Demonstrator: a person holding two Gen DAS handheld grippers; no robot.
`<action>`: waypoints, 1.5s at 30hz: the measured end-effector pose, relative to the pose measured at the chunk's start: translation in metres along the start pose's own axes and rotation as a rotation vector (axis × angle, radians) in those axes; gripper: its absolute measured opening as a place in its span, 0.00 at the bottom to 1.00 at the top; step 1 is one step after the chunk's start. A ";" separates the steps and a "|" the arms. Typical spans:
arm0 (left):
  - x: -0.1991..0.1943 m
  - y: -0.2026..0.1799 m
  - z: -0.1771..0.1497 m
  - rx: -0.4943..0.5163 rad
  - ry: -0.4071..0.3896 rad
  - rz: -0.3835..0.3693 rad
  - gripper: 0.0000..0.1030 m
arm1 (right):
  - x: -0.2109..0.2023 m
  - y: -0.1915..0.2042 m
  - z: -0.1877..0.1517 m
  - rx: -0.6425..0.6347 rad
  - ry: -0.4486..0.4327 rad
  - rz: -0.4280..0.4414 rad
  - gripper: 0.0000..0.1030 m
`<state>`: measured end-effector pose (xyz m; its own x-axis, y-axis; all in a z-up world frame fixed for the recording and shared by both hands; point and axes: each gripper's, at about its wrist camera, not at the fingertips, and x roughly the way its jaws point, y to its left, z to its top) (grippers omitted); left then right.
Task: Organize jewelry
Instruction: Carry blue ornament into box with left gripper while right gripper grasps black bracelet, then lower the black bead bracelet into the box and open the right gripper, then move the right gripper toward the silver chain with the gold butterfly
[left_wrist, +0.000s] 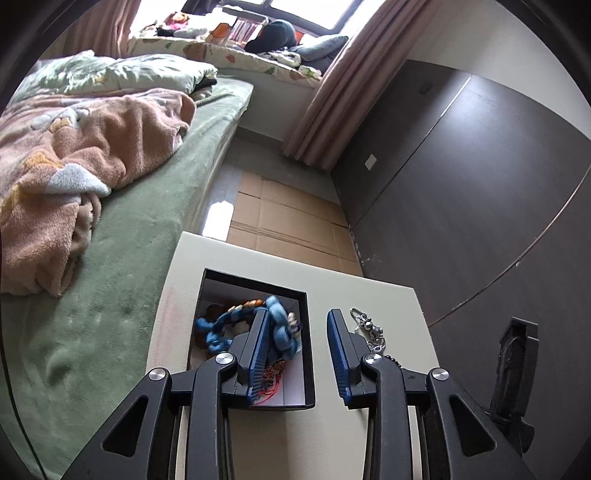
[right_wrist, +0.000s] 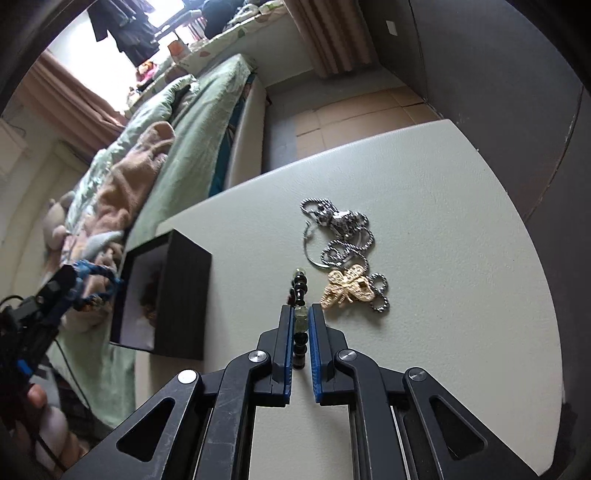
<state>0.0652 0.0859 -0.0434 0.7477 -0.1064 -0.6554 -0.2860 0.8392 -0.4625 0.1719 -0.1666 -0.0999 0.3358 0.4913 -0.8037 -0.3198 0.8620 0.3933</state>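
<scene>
A black box (left_wrist: 309, 343) with a white inside stands on the pale table (left_wrist: 391, 295) and holds several pieces of jewelry. My left gripper (left_wrist: 297, 317) is open over the box; a blue braided bracelet (left_wrist: 280, 325) hangs blurred by its left finger, above the box. My right gripper (right_wrist: 300, 314) is shut on a black and green bead bracelet (right_wrist: 299, 286) lying on the table (right_wrist: 443, 258). A silver chain (right_wrist: 340, 229) and a gold butterfly piece (right_wrist: 347, 290) lie just right of it. The box (right_wrist: 184, 291) stands to the left.
A bed with a green sheet (left_wrist: 122, 295) and pink blanket runs along the table's left side. Cardboard covers the floor (left_wrist: 288, 221) beyond the table. A dark wall panel (left_wrist: 480, 184) stands to the right. The left gripper with the blue bracelet shows at the right wrist view's left edge (right_wrist: 55, 295).
</scene>
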 end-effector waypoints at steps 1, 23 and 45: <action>0.001 0.003 0.001 -0.017 0.008 0.007 0.48 | -0.005 0.000 0.001 0.003 -0.018 0.025 0.09; -0.011 0.037 0.010 -0.100 -0.048 0.081 0.82 | -0.014 0.095 0.014 -0.029 -0.207 0.438 0.09; -0.009 0.039 0.013 -0.068 -0.082 0.106 1.00 | 0.004 0.093 0.020 0.000 -0.172 0.380 0.66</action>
<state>0.0554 0.1269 -0.0480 0.7570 0.0268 -0.6529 -0.4037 0.8049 -0.4350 0.1613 -0.0821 -0.0581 0.3365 0.7883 -0.5151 -0.4496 0.6152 0.6477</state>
